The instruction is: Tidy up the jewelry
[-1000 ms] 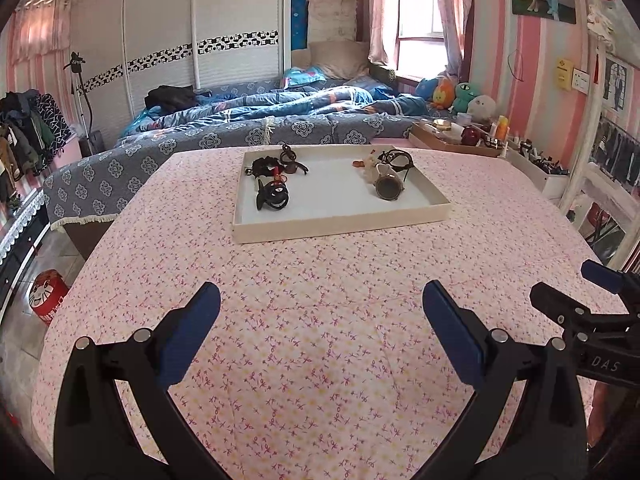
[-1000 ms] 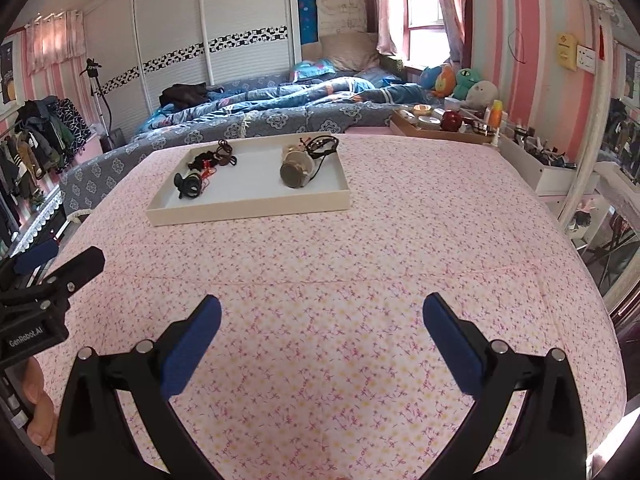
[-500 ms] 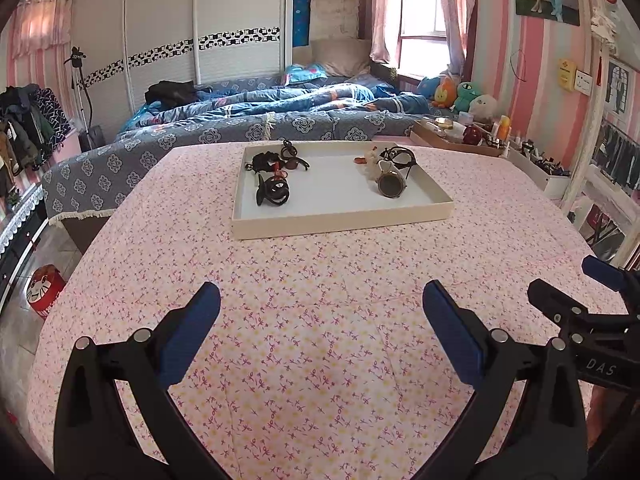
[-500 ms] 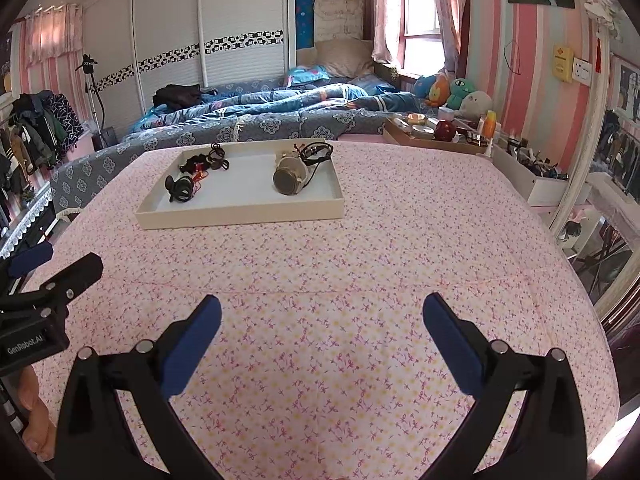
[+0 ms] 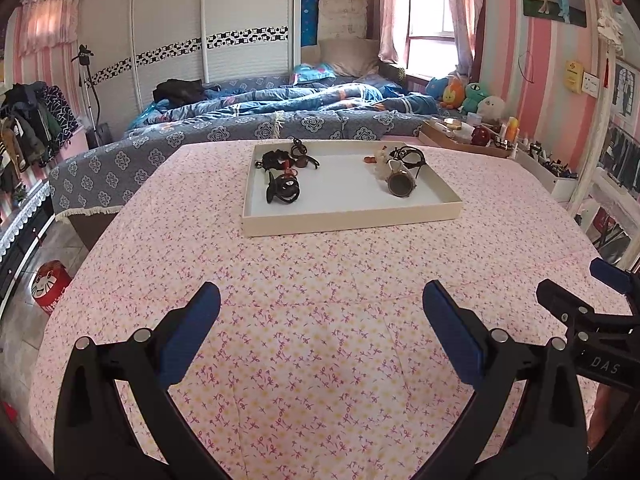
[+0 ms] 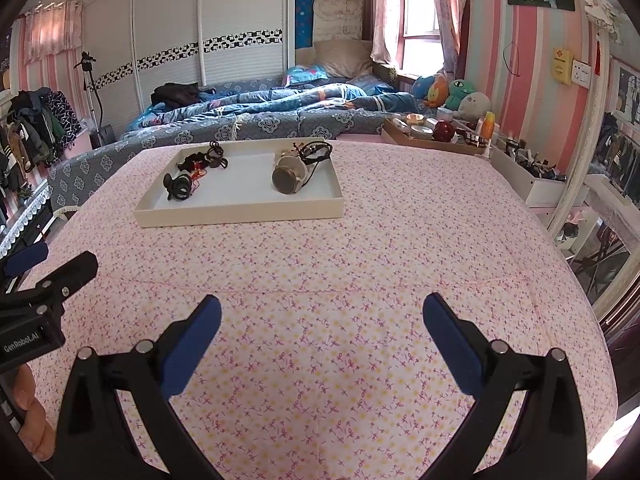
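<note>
Left wrist view: left tongs [image 5: 320, 312] are being held spread wide, empty, over the pink floral counter [image 5: 312, 280]. Right tongs [image 6: 320, 316] are likewise being held spread, gripping nothing. Jewelry [image 5: 284, 176] is lying inside the cream tray [image 5: 352, 216], well beyond both tongs.

On the table [image 5: 320, 340] sits a tray [image 5: 352, 216] holding tangled jewelry [image 5: 284, 176] left, a jar [image 5: 400, 184] right.
</note>
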`<action>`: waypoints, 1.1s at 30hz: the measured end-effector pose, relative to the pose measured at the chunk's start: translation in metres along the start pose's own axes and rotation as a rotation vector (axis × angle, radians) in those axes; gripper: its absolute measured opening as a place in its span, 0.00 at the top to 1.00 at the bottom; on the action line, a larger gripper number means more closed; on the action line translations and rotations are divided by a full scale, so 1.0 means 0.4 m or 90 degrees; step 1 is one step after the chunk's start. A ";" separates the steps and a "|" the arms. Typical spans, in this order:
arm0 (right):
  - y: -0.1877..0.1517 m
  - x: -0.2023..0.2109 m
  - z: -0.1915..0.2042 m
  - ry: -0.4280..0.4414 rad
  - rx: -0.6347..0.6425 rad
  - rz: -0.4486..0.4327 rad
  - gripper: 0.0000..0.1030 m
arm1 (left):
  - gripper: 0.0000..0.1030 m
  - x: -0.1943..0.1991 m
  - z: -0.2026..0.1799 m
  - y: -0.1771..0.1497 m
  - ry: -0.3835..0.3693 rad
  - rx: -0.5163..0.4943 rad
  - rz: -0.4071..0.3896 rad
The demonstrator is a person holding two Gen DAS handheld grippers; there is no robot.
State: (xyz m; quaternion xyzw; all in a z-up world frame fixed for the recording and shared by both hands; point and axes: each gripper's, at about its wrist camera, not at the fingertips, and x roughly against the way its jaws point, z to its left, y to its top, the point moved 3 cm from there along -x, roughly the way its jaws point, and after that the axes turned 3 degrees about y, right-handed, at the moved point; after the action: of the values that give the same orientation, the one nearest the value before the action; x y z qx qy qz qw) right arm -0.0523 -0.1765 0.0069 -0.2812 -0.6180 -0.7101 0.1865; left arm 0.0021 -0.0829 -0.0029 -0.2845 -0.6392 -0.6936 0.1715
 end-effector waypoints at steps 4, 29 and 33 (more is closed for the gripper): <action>-0.001 0.002 -0.004 -0.004 -0.004 0.000 0.02 | 0.03 0.001 -0.003 -0.002 0.004 -0.005 0.000; -0.002 0.007 -0.021 -0.013 -0.009 -0.004 0.02 | 0.03 0.020 -0.004 -0.004 0.019 -0.007 -0.009; -0.002 0.008 -0.021 -0.015 -0.008 -0.003 0.02 | 0.03 0.023 -0.003 -0.004 0.028 -0.010 -0.011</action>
State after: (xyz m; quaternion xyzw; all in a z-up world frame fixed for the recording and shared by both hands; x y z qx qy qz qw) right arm -0.0567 -0.1845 0.0077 -0.2892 -0.6162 -0.7112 0.1757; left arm -0.0061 -0.0829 0.0016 -0.2653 -0.6323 -0.7060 0.1771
